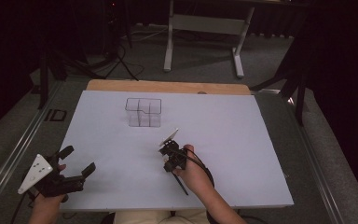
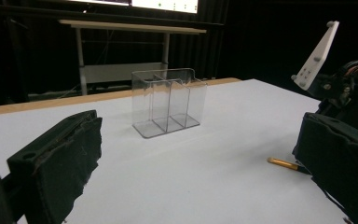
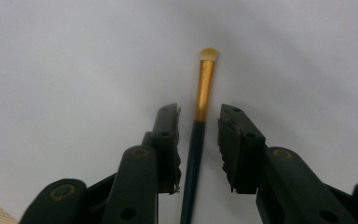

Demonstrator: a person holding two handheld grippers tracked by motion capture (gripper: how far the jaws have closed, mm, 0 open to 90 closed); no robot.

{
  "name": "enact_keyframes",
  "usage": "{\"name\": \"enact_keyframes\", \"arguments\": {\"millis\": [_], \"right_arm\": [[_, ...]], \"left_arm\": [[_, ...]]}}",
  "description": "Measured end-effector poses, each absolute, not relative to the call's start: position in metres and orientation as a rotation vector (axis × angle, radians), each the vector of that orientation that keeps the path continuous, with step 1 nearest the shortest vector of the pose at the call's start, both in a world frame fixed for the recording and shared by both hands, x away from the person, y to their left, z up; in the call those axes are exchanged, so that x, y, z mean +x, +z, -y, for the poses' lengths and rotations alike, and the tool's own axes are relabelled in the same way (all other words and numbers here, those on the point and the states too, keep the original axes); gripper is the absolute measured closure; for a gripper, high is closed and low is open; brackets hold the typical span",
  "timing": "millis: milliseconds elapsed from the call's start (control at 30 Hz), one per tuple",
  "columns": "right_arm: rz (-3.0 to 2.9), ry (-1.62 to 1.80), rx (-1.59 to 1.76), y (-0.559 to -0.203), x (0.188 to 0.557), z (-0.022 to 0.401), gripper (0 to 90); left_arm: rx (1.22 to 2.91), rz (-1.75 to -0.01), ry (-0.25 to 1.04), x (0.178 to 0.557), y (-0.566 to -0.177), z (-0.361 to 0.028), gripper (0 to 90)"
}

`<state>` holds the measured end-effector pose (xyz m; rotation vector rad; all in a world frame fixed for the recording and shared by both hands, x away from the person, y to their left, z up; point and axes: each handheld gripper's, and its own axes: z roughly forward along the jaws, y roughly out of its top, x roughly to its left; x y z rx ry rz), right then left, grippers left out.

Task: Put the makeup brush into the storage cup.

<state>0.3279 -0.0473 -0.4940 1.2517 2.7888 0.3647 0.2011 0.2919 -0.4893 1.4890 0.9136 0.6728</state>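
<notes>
The makeup brush (image 3: 196, 140) lies flat on the white counter (image 1: 242, 140), near the person's edge and right of centre, well apart from the clear divided organizer (image 1: 143, 112) standing toward the far side. In the right gripper view it runs straight up the gap between the jaws: dark handle nearest, gold ferrule beyond the jaw tips, pale bristle tip farthest. In the high view the handle end (image 1: 182, 185) pokes out from under the right hand, so the long axis slants from near-right to far-left. The right gripper (image 3: 199, 116) straddles the handle with jaws narrowed, a sliver of space on each side, pads not yet pressing. The left gripper (image 1: 80, 158) rests at the near left corner, jaws wide and empty. The brush looks light, thin and stiff, with a smooth round handle likely to roll or slip; the bristles are soft, so the handle just behind the ferrule seems the best place to pinch
</notes>
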Motion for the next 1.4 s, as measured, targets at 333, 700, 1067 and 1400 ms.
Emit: {"name": "enact_keyframes", "arguments": {"millis": [333, 700, 1067, 1400], "right_arm": [[-2.792, 0.303, 1.252, -0.504, 0.334, 0.043, 72.4], [-2.766, 0.246, 1.232, -0.507, 0.332, 0.036, 77.9], [-2.771, 0.218, 1.236, -0.506, 0.332, 0.033, 84.1], [-2.787, 0.42, 1.269, -0.487, 0.338, 0.052, 84.3]], "left_arm": [[1.499, -0.911, 0.676, 0.201, -0.49, -0.291, 1.1], [1.506, -0.906, 0.676, 0.201, -0.49, -0.29, 1.1], [1.514, -0.893, 0.667, 0.202, -0.49, -0.288, 1.1], [1.501, -0.886, 0.639, 0.203, -0.491, -0.288, 1.1]]}}
